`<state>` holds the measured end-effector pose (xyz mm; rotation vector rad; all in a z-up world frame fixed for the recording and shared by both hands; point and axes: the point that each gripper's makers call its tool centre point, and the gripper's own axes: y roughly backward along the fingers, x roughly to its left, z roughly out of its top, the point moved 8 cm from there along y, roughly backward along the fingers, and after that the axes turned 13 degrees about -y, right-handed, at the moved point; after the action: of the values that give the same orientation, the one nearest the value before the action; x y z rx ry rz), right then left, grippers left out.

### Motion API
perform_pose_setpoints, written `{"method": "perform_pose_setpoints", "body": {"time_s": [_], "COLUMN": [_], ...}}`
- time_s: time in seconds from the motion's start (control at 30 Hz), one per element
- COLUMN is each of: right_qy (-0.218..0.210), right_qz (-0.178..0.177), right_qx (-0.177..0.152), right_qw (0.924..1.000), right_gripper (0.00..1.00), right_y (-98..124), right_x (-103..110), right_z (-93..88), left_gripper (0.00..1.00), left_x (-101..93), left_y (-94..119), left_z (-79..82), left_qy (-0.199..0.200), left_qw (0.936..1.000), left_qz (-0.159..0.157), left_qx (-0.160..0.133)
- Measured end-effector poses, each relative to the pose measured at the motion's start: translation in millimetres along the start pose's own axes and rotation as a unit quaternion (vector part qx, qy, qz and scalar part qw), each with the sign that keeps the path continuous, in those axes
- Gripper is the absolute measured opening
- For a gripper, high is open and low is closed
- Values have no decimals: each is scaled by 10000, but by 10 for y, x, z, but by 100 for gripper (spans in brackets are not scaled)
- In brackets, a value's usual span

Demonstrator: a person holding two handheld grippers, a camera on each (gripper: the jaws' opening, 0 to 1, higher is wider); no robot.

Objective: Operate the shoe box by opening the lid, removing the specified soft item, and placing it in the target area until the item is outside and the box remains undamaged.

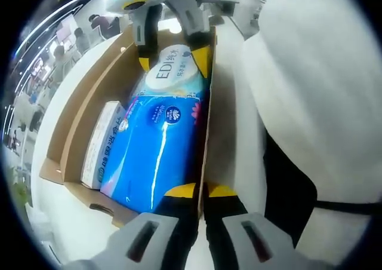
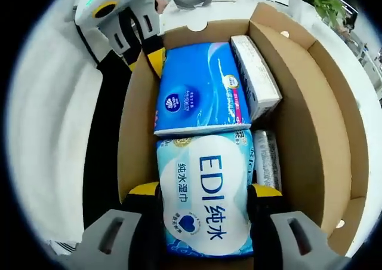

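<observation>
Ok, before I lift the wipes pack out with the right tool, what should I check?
1. Lid open: ok, the brown cardboard shoe box is open on top.
2. Right tool around the pale blue EDI wet-wipes pack: ok, one jaw on each side.
3. Firm hold on the pack: cannot tell.
4. Box steadied: ok, the left tool is clamped on its side wall.
5. Neighbours free: not ok, the glossy blue tissue pack butts against the wipes pack and may drag.
6. Target area ready: cannot tell.
</observation>
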<state>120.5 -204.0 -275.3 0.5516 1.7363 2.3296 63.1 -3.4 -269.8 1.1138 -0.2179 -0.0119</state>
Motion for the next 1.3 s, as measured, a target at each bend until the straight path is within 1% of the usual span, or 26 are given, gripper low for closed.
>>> {"method": "perform_pose_setpoints", "body": {"time_s": [0.03, 0.13, 0.2, 0.5, 0.57, 0.63, 0.7, 0.73, 0.77, 0.8, 0.87, 1.13, 1.3], "right_qy": [16, 56, 61, 56, 101, 167, 219, 213, 262, 271, 321, 313, 294], "right_qz": [-10, -111, -129, 90, 88, -40, -230, -271, -423, -418, -585, -640, -624], "right_qx": [47, 353, 467, 546, 648, 847, 955, 987, 1052, 1059, 1114, 1083, 983], "right_qw": [10000, 9993, 9988, 9984, 9978, 9963, 9949, 9945, 9932, 9931, 9915, 9916, 9928], "right_gripper": [62, 65, 66, 68, 68, 68, 68, 68, 68, 68, 68, 68, 67], "right_y": [-24, -113, -145, -187, -191, -211, -234, -238, -259, -267, -291, -286, -274], "right_x": [4, 8, 5, -43, -33, -15, 12, 17, 27, 34, 42, 31, 29], "right_z": [1, -6, 16, 7, 23, 46, 59, 60, 63, 65, 60, 51, 40], "left_gripper": [3, 3, 3, 3, 3, 3, 3, 3, 3, 3, 3, 3, 3], "left_x": [0, 1, -2, -8, -6, -8, -8, -9, -9, -9, -8, -8, -4], "left_y": [0, 0, -1, -4, -4, -4, -4, -5, -5, -6, -6, -7, -5], "left_z": [0, 1, 3, 3, 3, 3, 2, 2, 1, 1, 1, 5, 10], "left_qy": [0, 12, 5, 3, 9, -4, -5, 2, 4, 6, 9, 7, 4], "left_qw": [10000, 10000, 10000, 10000, 10000, 10000, 10000, 10000, 10000, 10000, 10000, 10000, 10000], "left_qz": [2, -4, -2, -18, -35, -47, -50, -51, -47, -44, -44, -55, -55], "left_qx": [2, 5, 9, 18, 20, 20, 22, 22, 24, 21, 20, 30, 31]}}
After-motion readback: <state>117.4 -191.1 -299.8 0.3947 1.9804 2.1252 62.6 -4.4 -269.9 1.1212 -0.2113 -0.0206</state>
